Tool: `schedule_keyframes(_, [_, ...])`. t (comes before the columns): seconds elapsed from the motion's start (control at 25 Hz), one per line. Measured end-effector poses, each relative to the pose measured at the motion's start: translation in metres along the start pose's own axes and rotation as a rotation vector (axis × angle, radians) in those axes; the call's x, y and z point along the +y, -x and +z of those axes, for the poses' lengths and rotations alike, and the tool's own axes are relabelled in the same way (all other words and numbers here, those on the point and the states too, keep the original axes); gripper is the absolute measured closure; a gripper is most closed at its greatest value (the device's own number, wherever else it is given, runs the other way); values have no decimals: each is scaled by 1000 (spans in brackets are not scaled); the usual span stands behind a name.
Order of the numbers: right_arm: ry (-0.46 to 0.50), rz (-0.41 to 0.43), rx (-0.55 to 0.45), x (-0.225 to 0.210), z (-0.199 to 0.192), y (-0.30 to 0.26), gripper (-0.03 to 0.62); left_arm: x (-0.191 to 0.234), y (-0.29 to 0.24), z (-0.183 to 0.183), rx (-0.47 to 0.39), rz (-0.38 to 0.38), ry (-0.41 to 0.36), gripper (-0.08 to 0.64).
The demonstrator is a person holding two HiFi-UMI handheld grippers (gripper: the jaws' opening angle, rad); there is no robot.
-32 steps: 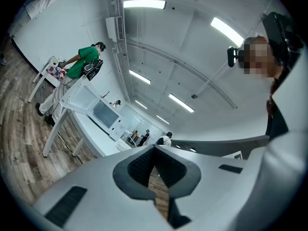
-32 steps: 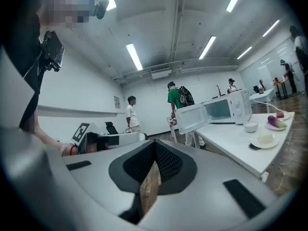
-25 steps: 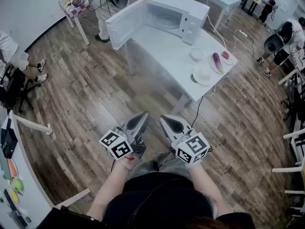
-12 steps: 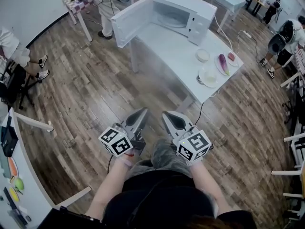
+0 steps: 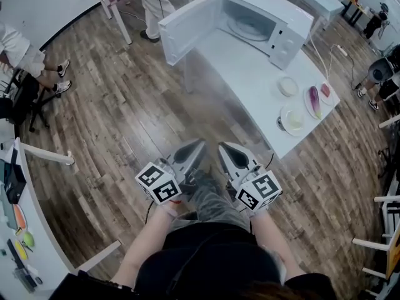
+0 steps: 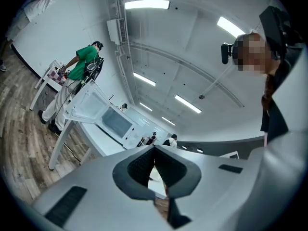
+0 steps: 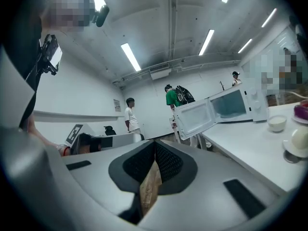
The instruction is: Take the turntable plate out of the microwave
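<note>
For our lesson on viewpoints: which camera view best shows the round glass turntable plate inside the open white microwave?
The head view: it looks down into the open white microwave, showing the round glass turntable plate on its floor. Both gripper views catch the microwave from low down, and the plate cannot be made out in either.

White table [image 5: 250, 77] on wood floor [image 5: 112, 124]; bowl [image 5: 288, 86], eggplant plate [image 5: 314, 102] near table's right end.
</note>
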State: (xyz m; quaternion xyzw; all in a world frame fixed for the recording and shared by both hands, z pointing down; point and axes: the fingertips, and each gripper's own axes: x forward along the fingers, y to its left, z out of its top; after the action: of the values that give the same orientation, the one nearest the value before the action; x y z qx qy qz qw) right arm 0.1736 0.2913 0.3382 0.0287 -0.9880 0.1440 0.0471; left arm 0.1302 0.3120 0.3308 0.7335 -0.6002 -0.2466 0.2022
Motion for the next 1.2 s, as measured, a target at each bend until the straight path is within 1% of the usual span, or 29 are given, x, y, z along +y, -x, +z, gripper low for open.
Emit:
schedule_keyframes(0.16, [-17,24,12,-27,10,-45,572,45,-26,20,31,40,-26,549])
schedule_keyframes(0.28, [-26,26,20,-54,20,-73,572,75,-54,36,35,49,-1,548])
schedule_keyframes(0.44, [-37,-3,25,-102,33,-105,572,109,-98,56,40,24,14,548])
schedule_keyframes(0.64, [-40,16,35,-141,47,-133,573,140,-144,65,59,-10,35,548])
schedule_keyframes(0.76, [-49,0,33,-161,51,-141,573,152,-165,65,70,-20,41,548])
schedule_keyframes(0.88, [-82,-27,25,-179,53,-139,573,158,-180,60,97,-22,47,548])
schedule_keyframes(1.04, [-132,-94,16,-202,50,-128,572,169,-190,57,125,-6,54,548])
schedule_keyframes(1.2, [-165,-152,3,-216,46,-120,572,172,-206,53,170,-29,54,548])
